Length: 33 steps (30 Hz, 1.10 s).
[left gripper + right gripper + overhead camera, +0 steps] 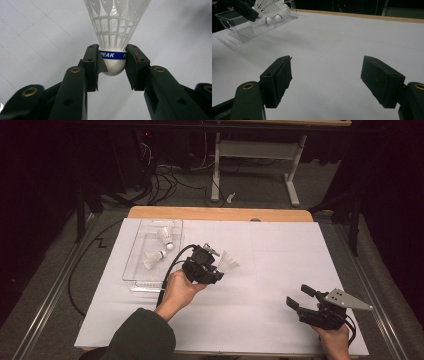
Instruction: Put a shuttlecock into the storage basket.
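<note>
My left gripper (217, 267) is left of the table's middle, just right of the tray, shut on a white shuttlecock (230, 262). In the left gripper view the jaws (112, 63) clamp the shuttlecock's (113, 25) round cork base at its blue band, and the mesh skirt points away from the camera over the white sheet. A clear plastic tray (145, 282) at the left holds two more white shuttlecocks (165, 237) (152, 259). My right gripper (298, 295) (325, 77) rests near the front right, open, with nothing between its pads.
A white sheet (280, 265) covers the wooden table (220, 213). In the right gripper view the tray (249, 32) stands at the far left, with shuttlecock corks (278, 18) and the other gripper by it. Cables and desk legs lie on the floor beyond the far edge.
</note>
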Tool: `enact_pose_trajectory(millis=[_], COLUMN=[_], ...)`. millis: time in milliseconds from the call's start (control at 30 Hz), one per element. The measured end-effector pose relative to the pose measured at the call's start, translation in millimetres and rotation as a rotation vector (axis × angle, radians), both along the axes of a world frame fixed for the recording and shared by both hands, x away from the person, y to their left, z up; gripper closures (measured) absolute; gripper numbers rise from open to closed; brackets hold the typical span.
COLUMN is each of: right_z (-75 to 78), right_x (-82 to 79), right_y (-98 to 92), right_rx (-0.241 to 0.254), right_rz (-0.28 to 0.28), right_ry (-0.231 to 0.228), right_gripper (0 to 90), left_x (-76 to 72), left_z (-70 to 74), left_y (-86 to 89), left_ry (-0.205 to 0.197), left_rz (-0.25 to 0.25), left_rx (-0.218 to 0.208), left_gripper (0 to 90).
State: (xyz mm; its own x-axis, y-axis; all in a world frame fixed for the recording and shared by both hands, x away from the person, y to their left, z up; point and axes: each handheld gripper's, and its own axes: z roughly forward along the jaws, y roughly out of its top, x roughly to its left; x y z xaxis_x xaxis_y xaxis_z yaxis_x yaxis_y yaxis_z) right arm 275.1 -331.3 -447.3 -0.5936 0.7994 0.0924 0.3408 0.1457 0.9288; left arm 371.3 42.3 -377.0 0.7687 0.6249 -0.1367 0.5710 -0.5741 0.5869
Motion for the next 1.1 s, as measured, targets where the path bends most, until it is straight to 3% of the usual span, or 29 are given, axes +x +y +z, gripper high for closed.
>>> enact_pose_trajectory(millis=[1100], right_z=[0.0], right_x=[0.0], right_y=[0.0], right_rx=[0.001], right_rz=[-0.001], right_ry=[-0.002], right_gripper=[25.2], left_x=[1.4], left_z=[6.9], left_y=[19.0], left_ry=[-0.003], left_rz=[0.049], left_rx=[-0.020], left_gripper=[65.4])
